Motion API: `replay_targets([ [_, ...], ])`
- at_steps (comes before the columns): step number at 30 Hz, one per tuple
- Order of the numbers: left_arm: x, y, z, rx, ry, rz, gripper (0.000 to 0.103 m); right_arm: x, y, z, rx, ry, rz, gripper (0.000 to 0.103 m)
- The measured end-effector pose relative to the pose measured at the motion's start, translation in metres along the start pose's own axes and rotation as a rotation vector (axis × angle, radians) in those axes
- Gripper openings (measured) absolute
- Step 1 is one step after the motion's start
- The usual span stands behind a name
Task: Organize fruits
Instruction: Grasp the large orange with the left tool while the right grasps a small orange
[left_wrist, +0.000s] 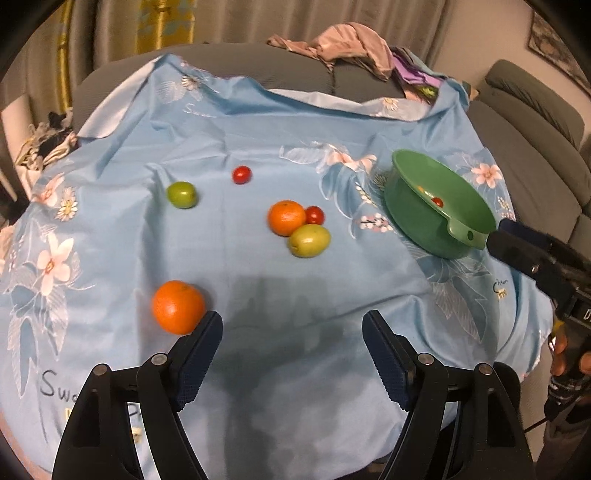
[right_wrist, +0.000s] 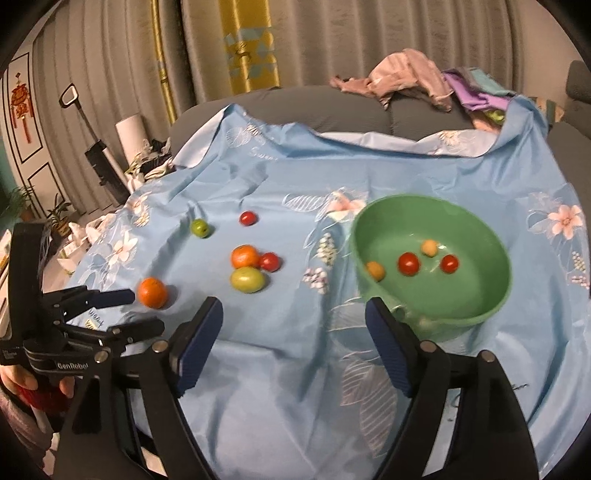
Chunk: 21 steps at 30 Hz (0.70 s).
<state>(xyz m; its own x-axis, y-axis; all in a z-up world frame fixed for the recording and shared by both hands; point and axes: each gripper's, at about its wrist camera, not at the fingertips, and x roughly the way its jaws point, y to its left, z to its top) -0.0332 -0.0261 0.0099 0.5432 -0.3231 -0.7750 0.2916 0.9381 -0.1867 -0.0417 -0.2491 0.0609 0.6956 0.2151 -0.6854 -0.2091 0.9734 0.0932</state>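
Note:
A green bowl (right_wrist: 480, 291) sits on the blue floral cloth (right_wrist: 280, 369) and holds two red tomatoes (right_wrist: 409, 263) and two small yellow fruits (right_wrist: 429, 247). My right gripper (right_wrist: 293, 317) is open and empty, its right finger just in front of the bowl's near rim. Loose on the cloth lie an orange (left_wrist: 178, 307), a second orange (left_wrist: 286, 218), two green fruits (left_wrist: 308, 240), and two red tomatoes (left_wrist: 314, 215). My left gripper (left_wrist: 293, 328) is open and empty, with the near orange just outside its left fingertip.
The cloth covers a grey sofa (left_wrist: 295, 70) with a heap of clothes (left_wrist: 354, 40) on its back. The bowl (left_wrist: 439, 206) looks tilted in the left wrist view. Curtains hang behind. A hand (right_wrist: 22, 380) holds the left gripper at the cloth's left edge.

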Motion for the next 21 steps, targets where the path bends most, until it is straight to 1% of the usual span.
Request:
replay_targets([
  [1,-0.003,0.004,-0.002,-0.006,-0.006,0.007,0.079,0.002,0.002,-0.001,0.001,0.008,0.010,0.081],
  [4,-0.009,0.017,-0.008,-0.013,-0.017,0.025,0.086,0.010,0.007,-0.004,0.001,0.035,0.027,0.081],
  [9,-0.012,0.040,-0.020,-0.049,-0.014,0.055,0.086,0.023,0.015,-0.007,-0.005,0.077,0.049,0.081],
  [13,-0.012,0.055,-0.026,-0.090,-0.013,0.045,0.086,0.031,0.025,-0.009,-0.027,0.106,0.062,0.081],
  [21,-0.008,0.065,-0.026,-0.107,-0.030,0.012,0.086,0.048,0.040,-0.009,-0.066,0.148,0.087,0.081],
])
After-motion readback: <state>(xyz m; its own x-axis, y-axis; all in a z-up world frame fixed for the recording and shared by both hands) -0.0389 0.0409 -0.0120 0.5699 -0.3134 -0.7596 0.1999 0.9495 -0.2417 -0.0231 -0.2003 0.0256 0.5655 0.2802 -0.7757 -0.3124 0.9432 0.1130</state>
